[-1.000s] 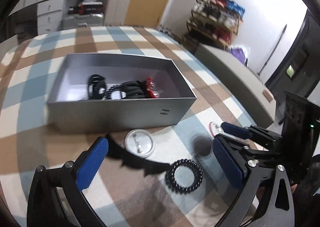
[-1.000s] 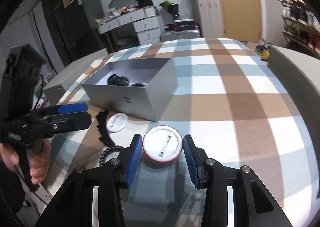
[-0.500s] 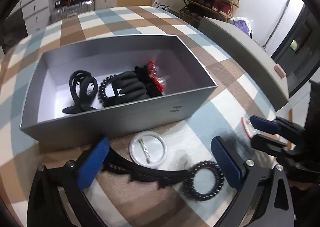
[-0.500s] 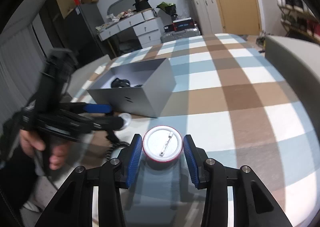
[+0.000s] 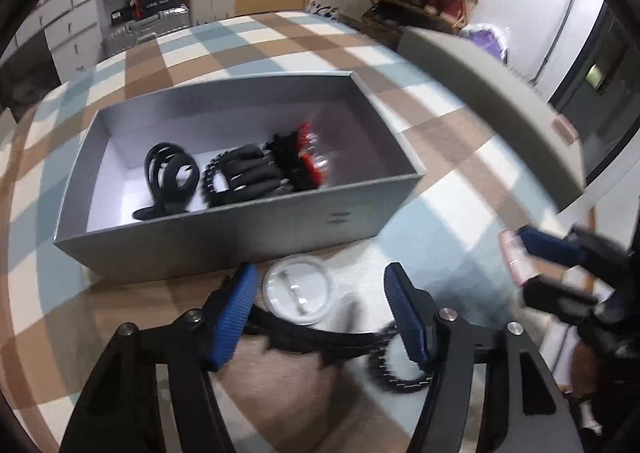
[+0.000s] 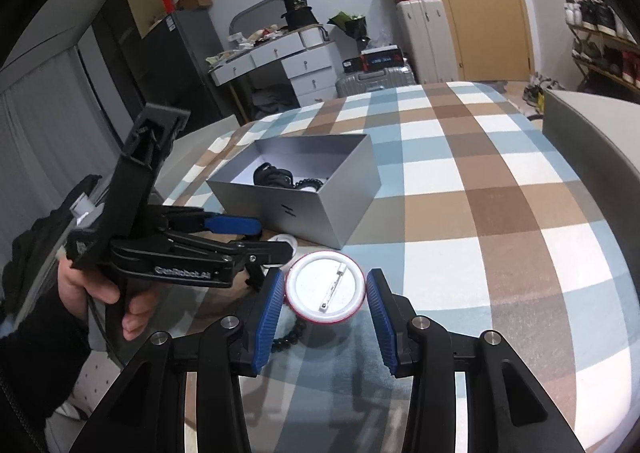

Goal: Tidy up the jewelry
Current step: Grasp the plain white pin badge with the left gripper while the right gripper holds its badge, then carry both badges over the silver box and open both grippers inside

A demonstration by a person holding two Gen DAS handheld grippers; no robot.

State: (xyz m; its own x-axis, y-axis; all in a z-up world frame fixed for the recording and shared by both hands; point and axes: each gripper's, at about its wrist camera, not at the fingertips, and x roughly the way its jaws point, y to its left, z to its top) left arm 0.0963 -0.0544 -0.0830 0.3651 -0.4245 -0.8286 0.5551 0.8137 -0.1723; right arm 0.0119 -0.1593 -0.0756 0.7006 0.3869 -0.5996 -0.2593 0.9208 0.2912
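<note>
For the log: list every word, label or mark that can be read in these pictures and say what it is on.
"GenRobot.AI", roughly, small raised letters: side of the left hand-held gripper.
Small dark mark on the grey box: not readable as letters.
Print on the dark boxes on the suitcase: too small.

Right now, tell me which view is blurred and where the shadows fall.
Left wrist view: motion-smeared, worst on the black headband, the coil hair tie and the right gripper; the grey box is only softly smeared. Right wrist view: sharp, with a soft shadow on the checked cloth beneath the pin badge; fisheye bending curves both.
</note>
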